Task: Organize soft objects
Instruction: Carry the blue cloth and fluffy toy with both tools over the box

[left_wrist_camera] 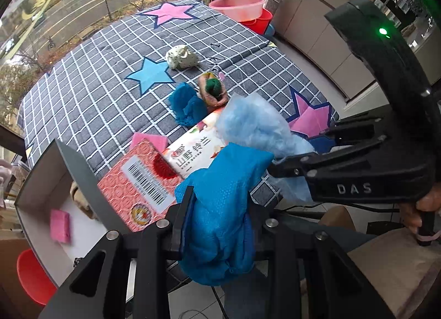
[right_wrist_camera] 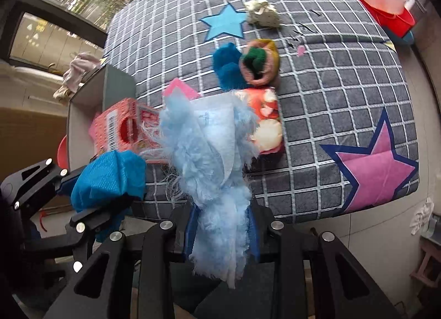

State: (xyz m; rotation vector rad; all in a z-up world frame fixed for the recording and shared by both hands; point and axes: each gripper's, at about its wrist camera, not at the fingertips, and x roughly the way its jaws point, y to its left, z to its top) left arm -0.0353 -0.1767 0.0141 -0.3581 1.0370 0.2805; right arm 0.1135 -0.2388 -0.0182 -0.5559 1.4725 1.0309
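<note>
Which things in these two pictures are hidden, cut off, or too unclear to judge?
- Open box, left wrist view: its grey flap hides most of the inside; only a pink sponge is clear, the beige thing beside it is not identifiable.
- Tissue pack: the light blue fluffy cloth covers its middle in the right wrist view.
- Left gripper: the blue cloth wraps its fingertips.
- Pale cloth bundle, right wrist view: too blurred to identify.
</note>
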